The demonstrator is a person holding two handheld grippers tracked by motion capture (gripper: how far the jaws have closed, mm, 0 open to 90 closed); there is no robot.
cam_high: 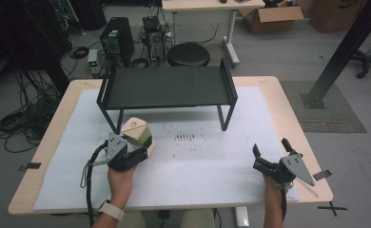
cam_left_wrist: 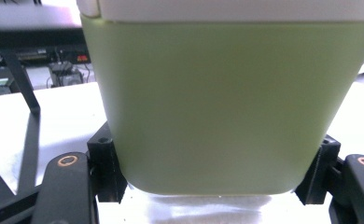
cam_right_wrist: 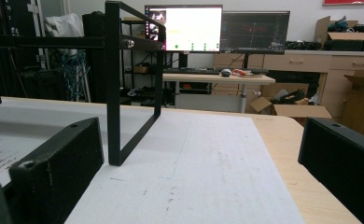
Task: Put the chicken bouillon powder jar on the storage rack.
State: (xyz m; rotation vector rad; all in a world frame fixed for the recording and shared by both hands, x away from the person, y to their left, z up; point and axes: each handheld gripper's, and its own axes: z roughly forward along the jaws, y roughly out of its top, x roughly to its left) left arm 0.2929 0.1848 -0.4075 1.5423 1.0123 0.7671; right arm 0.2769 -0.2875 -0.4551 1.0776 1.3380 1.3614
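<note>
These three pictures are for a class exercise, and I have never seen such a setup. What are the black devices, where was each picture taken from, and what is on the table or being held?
A person sits at a table holding a hand-held two-jaw tool in each hand. The high view looks down from above; the other two pictures come from cameras riding on each tool. The left tool has its jaws closed on a green container with a pale lid, seen close up in the left gripper view. The right tool is open and holds nothing. A black metal rack stands on a white mat covering the table.
</note>
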